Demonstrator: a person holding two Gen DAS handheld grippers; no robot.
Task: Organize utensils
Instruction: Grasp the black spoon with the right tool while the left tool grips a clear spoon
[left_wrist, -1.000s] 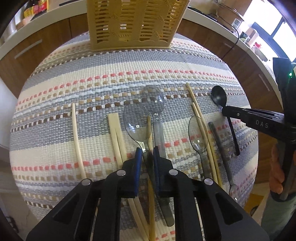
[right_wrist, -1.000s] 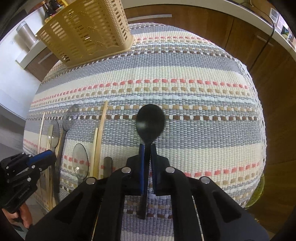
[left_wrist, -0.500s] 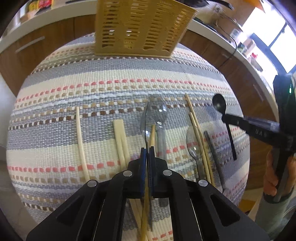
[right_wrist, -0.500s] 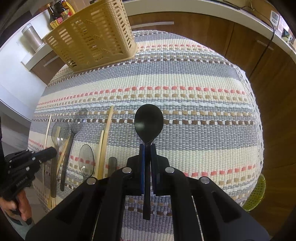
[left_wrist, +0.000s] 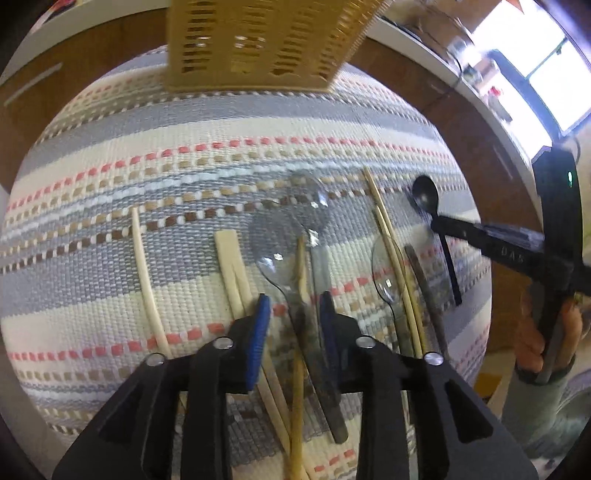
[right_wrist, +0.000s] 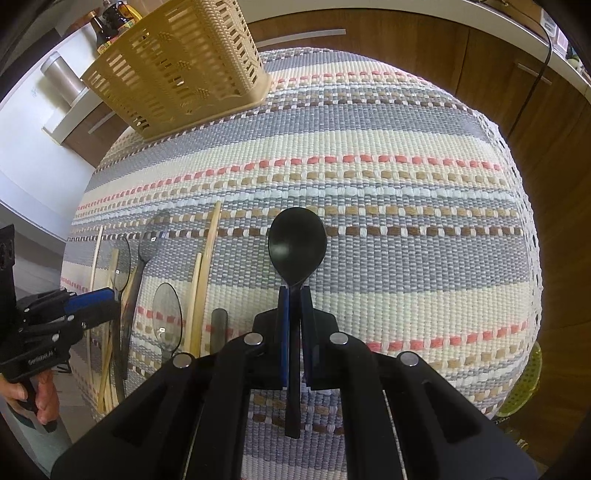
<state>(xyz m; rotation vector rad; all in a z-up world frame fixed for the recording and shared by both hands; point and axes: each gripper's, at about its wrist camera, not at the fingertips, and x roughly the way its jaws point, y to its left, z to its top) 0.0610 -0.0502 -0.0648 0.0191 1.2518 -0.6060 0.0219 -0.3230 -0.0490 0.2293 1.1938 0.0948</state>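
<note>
Black spoon (right_wrist: 296, 243): right claw (right_wrist: 294, 295) is clamping its handle, lifted above the desk's right part.
Left claw (left_wrist: 294, 314): jaws are opening around a clear spoon (left_wrist: 275, 243) and a chopstick (left_wrist: 300, 302), pads not pressing.
Basket (right_wrist: 177, 62): is standing at the far edge, seemingly empty.
Remaining: nearly everything is lying on the woven cloth (right_wrist: 388, 184).

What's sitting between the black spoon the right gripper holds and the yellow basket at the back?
Nothing: in the right wrist view only bare striped cloth lies between the black spoon and the yellow basket.
</note>
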